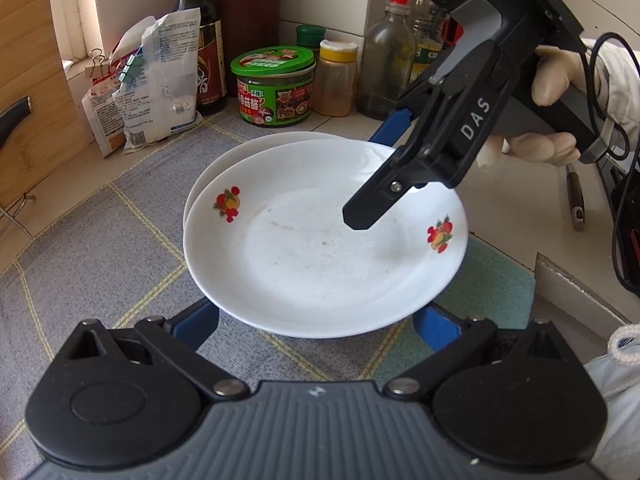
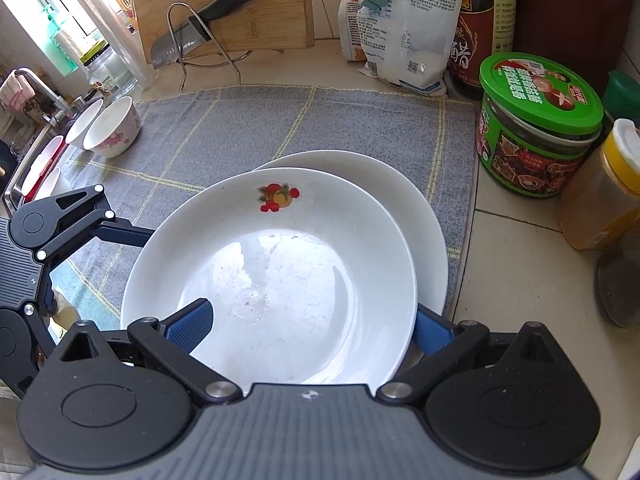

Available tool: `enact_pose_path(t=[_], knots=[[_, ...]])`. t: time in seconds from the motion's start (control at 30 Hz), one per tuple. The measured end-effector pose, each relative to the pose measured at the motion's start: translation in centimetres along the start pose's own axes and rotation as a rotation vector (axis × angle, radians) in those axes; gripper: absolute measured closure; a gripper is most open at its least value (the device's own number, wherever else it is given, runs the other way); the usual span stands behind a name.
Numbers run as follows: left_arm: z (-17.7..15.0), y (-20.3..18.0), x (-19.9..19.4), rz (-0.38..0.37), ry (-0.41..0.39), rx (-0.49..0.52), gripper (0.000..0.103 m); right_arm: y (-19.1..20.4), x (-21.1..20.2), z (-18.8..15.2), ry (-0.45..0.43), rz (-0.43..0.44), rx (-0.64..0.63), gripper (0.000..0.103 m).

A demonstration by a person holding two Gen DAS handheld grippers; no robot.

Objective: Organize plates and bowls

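Observation:
A white plate with fruit decals [image 1: 312, 256] [image 2: 288, 272] lies offset on a plain white plate [image 1: 224, 156] [image 2: 400, 184], both on a grey checked mat [image 2: 240, 128]. My right gripper [image 2: 312, 308] [image 1: 368, 178] is open and straddles the decal plate's rim, one finger over the plate's inside and the other outside the rim. My left gripper [image 1: 316, 312] is open at the opposite rim, with its fingertips hidden under the plate's edge. Two small white bowls [image 2: 114, 128] stand at the mat's far left corner.
Along the wall stand a green-lidded jar [image 1: 274, 84] [image 2: 536, 120], a yellow-lidded spice jar [image 1: 336, 80], bottles [image 1: 200, 40] and clipped bags [image 1: 152, 80]. A cutting board with a knife [image 2: 224, 4] leans at the back. A sink with dishes [image 2: 40, 168] lies at the left.

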State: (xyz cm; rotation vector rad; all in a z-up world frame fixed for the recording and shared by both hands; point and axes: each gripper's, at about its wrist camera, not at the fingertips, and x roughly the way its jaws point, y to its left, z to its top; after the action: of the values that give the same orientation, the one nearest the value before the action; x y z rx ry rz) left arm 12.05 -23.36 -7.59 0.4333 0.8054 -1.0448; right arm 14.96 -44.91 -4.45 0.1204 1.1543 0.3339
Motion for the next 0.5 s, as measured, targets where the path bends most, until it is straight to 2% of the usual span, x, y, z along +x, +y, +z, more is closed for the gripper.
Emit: enact_pose_path(t=[0.23, 0.5], knots=[[0.3, 0.4, 0.6, 0.006, -0.007, -0.032, 0.001, 0.1, -0.8, -0.2, -0.004, -0.035, 0.005, 0.000], [0.8, -0.4, 0.9, 0.016, -0.021, -0.006, 0.001, -0.3, -1.1, -0.8, 0.006, -0.069, 0.014, 0.000]])
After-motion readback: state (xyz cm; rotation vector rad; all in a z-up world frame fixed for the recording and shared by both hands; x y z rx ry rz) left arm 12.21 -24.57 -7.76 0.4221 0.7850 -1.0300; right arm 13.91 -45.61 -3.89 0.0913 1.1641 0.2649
